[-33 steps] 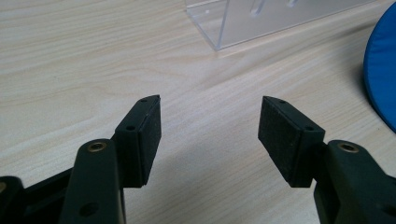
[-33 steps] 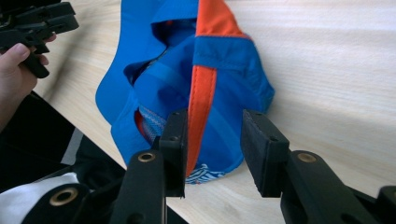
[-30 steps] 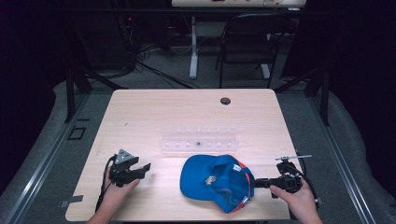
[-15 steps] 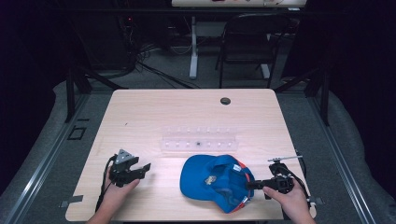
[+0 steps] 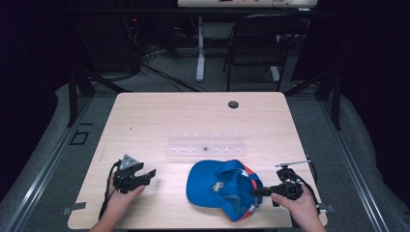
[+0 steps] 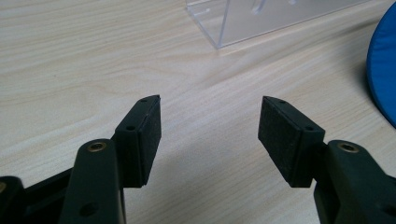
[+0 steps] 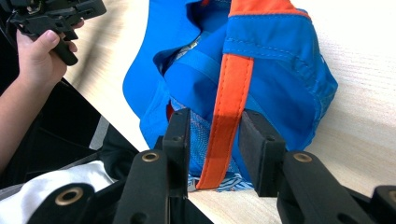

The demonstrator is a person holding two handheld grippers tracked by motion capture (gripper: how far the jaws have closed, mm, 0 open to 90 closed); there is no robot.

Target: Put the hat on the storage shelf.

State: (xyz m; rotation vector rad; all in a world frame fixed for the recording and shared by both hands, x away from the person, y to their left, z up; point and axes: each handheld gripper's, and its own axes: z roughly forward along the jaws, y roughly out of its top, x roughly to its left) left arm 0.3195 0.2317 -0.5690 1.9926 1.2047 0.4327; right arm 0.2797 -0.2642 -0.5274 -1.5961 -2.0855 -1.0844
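A blue cap [image 5: 223,188] with an orange strap [image 7: 229,107] lies upside down on the wooden table [image 5: 193,121], near the front right. My right gripper [image 5: 256,192] is at the cap's right edge. In the right gripper view its jaws [image 7: 215,128] stand half closed on either side of the orange strap and the blue mesh, not pressed flat on them. Left of the cap, my left gripper [image 5: 151,173] is held just above the table. Its jaws [image 6: 210,121] are wide apart over bare wood, and the cap's brim [image 6: 384,70] lies off to their right.
A clear plastic rack [image 5: 207,144] lies across the table's middle, just behind the cap; its corner [image 6: 243,23] is ahead of the left jaws. A dark round hole [image 5: 233,104] sits near the far edge. A chair [image 5: 256,43] and cables lie beyond the table.
My right gripper has moved left and slightly toward the front edge, bringing its jaws onto the cap's rear edge. The left gripper and the cap have stayed put.
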